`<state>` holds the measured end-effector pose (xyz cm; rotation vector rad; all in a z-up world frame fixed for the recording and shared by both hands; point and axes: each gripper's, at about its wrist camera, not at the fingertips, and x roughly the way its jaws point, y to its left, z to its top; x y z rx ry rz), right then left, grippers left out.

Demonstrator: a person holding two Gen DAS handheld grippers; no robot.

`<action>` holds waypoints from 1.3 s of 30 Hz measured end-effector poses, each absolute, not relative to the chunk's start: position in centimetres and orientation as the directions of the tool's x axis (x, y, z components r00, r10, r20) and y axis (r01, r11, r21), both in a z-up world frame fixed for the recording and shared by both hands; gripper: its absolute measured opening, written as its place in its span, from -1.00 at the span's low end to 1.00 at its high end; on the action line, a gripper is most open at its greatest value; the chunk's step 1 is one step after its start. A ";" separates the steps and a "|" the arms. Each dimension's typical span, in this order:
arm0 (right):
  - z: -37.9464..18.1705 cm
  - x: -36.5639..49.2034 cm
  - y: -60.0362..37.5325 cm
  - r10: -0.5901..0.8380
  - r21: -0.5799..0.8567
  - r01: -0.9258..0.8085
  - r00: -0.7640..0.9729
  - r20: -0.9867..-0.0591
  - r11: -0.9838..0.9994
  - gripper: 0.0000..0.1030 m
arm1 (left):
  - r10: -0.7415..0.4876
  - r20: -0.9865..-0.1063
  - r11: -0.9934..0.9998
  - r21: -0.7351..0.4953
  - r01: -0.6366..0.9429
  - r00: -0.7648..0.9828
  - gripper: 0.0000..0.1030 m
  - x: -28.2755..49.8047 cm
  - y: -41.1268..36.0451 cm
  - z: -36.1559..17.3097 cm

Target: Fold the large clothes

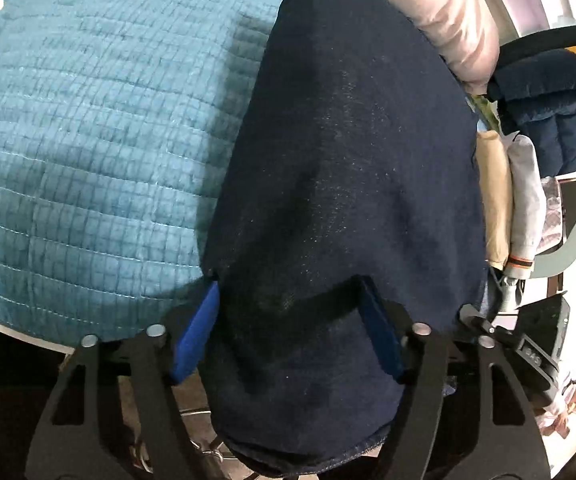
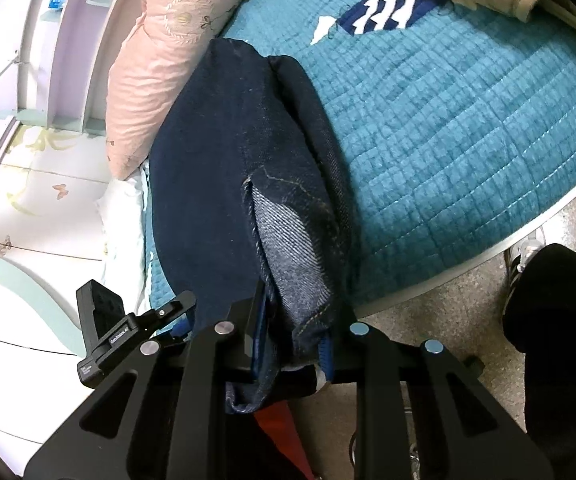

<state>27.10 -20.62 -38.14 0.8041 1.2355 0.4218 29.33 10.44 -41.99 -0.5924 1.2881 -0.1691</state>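
Jeans [image 1: 340, 184]: dark denim, running from lower centre to top of both frames across the teal quilt [image 1: 88, 140]
Left gripper [image 1: 288, 336]: blue pads spread, denim draped between and over them
Right gripper [image 2: 294, 336]: clamped on the denim's folded edge

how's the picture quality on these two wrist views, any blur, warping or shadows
Left wrist view: strong fisheye bending of the quilted teal bedspread; the dark navy denim garment casts a soft shadow on it and hides detail. Right wrist view: the same curvature, black corners, even indoor light, a sharp pink pillow, slight softness at the top edge.
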 end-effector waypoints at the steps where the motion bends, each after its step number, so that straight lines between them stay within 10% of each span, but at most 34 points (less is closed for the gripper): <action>1: -37.7 27.1 -20.5 0.682 0.738 0.124 0.308 -0.664 0.663 -0.61 | -0.439 -0.847 0.840 -0.505 -0.197 0.299 0.07 29.2 10.3 -41.7; 7: -37.2 27.0 -20.2 0.671 0.728 0.118 0.311 -0.673 0.675 -0.61 | -0.366 -0.864 0.884 -0.439 -0.161 0.346 0.03 28.9 10.7 -39.9; 11: -37.6 27.0 -20.2 0.672 0.730 0.125 0.309 -0.673 0.672 -0.61 | -0.382 -0.867 0.875 -0.451 -0.178 0.319 0.44 29.5 11.8 -40.4; 15: -37.7 27.0 -20.3 0.673 0.730 0.130 0.307 -0.673 0.671 -0.61 | -0.419 -0.862 0.859 -0.479 -0.183 0.285 0.44 30.4 10.5 -41.8; 23: -35.6 27.2 -19.1 0.648 0.705 0.090 0.325 -0.688 0.703 -0.62 | -0.333 -0.893 0.931 -0.363 -0.044 0.302 -0.38 30.4 8.0 -38.6; 39: -18.7 30.2 -21.5 0.546 0.561 -0.144 0.517 -0.660 0.815 -0.64 | -0.413 -0.744 0.908 -0.382 0.172 0.526 -0.63 29.7 2.2 -23.9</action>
